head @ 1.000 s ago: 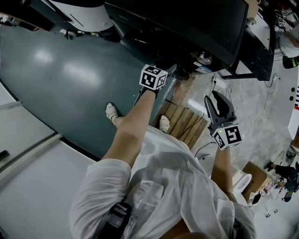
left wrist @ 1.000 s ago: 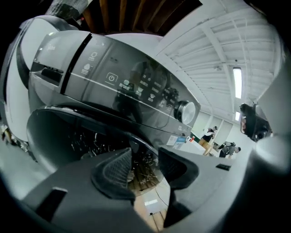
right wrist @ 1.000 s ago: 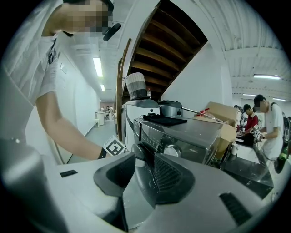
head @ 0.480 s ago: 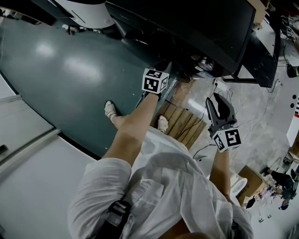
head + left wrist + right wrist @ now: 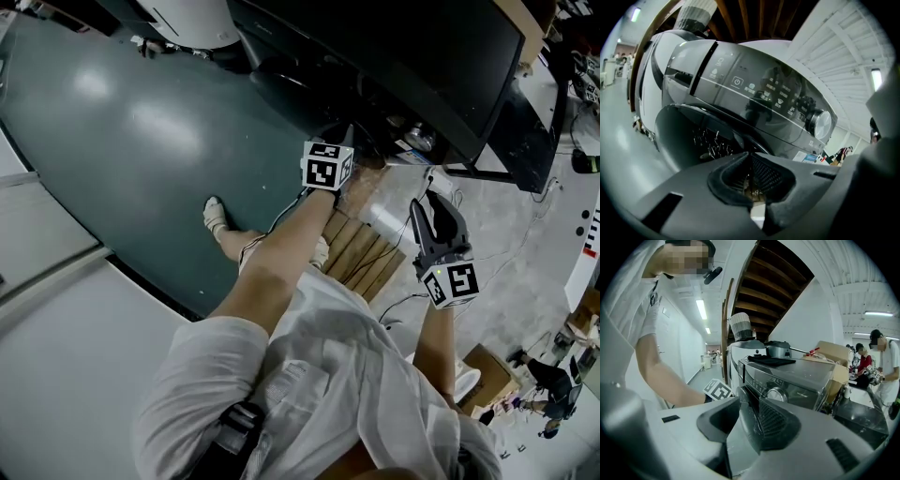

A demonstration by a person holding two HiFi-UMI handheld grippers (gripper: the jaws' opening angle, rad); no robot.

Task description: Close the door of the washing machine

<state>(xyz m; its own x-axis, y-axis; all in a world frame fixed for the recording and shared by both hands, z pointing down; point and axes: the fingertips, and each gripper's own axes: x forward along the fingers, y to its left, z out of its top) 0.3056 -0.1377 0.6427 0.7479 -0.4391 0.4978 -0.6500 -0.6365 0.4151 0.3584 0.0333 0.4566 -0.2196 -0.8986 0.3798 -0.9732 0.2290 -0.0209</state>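
Nearer the washing machine (image 5: 412, 66) than a second ago, the left gripper (image 5: 342, 141) reaches its front in the head view. Left gripper view: its jaws are pressed together on nothing I can make out, with the drum opening (image 5: 689, 133) just above them. Right gripper view: the right gripper (image 5: 750, 401) has its jaws apart and empty, and the door (image 5: 743, 427) stands ajar beyond their gap, probably ready for pushing.

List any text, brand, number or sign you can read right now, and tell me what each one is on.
No word or number reads clearly.
Control panel of the washing machine: a power symbol and white icons with captions, too blurred to read.
Sticker below the dial: print too small to read.
Marker cubes: black-and-white square patterns only, no text.
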